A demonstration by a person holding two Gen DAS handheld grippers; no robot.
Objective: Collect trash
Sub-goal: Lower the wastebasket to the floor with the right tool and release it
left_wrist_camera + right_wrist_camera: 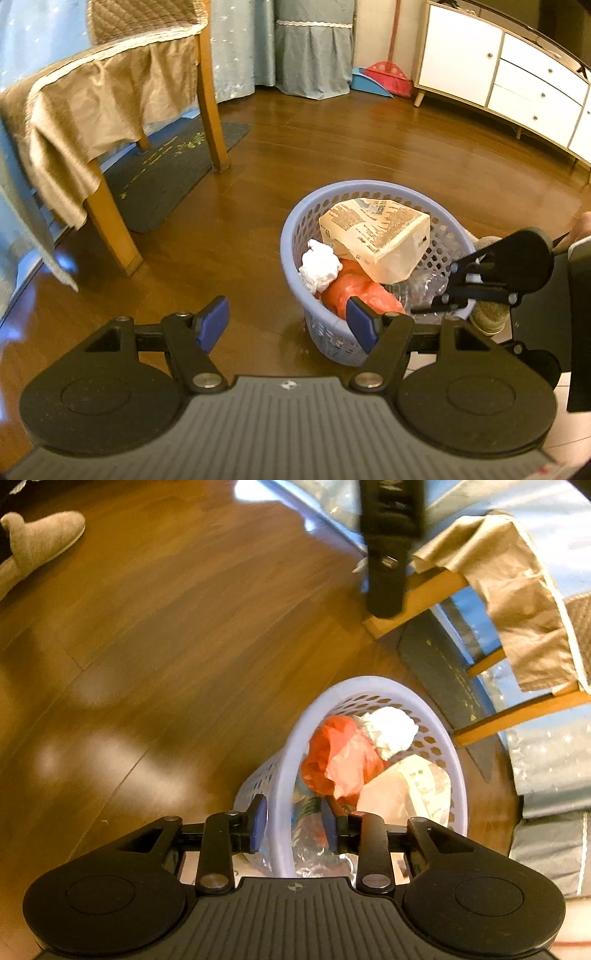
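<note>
**Trash is in the basket; both grippers are free**

Nearest, the left gripper has its blue pads wide apart and nothing between them. The right gripper stands over the near rim of the lavender perforated plastic basket; its jaws are partly apart, one pad on each side of the rim, and I see nothing pressed between them.

Inside the basket lie a crumpled clear plastic wrapper, an orange-red plastic bag, a white crumpled paper ball and a cream printed paper bag. I judge that one piece is just dropped in. No loose trash shows on the brown wooden floor, so the next move calls for looking around for more.

The print on the paper bag is too small to read. Farther away, the dark grey floor mat has yellowish marks, also unreadable.
</note>
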